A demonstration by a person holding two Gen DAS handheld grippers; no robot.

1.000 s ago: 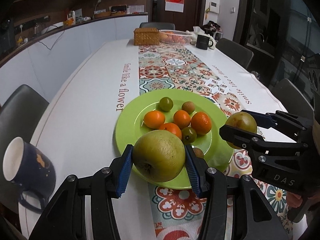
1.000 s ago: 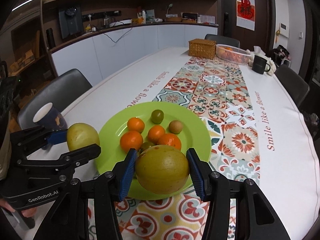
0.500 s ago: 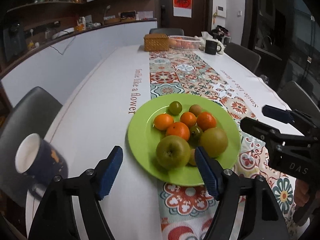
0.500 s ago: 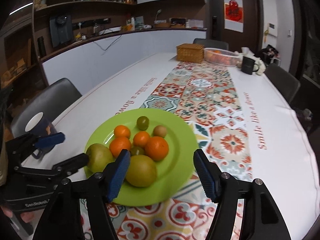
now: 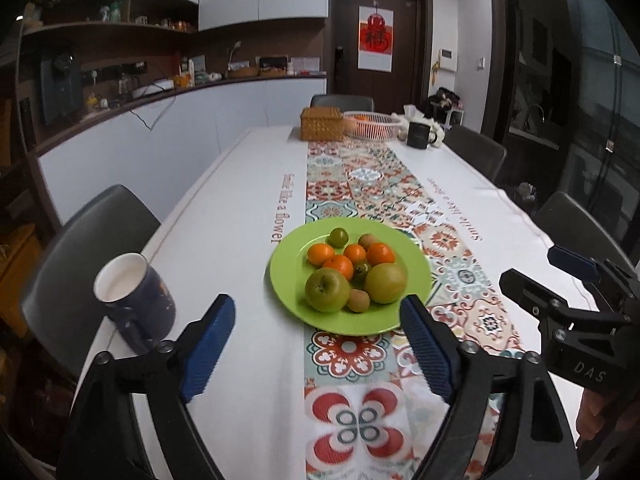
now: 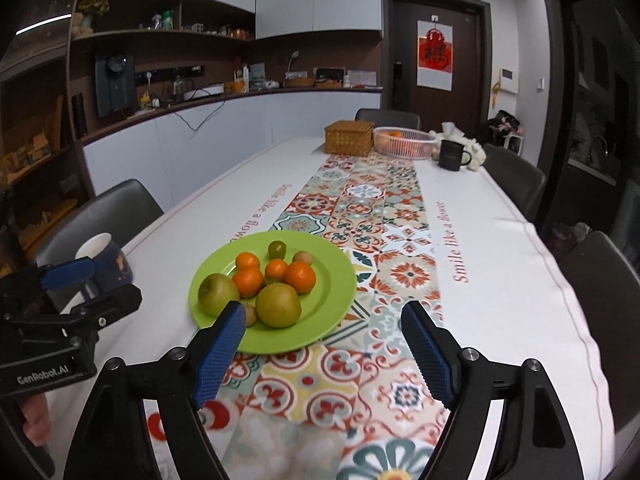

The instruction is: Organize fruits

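Green plate [image 5: 288, 276] sits mid-frame on the desk [image 5: 240, 200], half on a patterned runner [image 5: 360, 184]. On it lie two apples [image 5: 327, 291] side by side at its near edge, with oranges [image 5: 338, 266] and smaller fruit behind. Left gripper [image 5: 318, 344] fills the lower frame — jaws opening, nothing between them. Right gripper [image 6: 324, 354] likewise — opening and empty. Mug [image 5: 134, 300] stands lower left.
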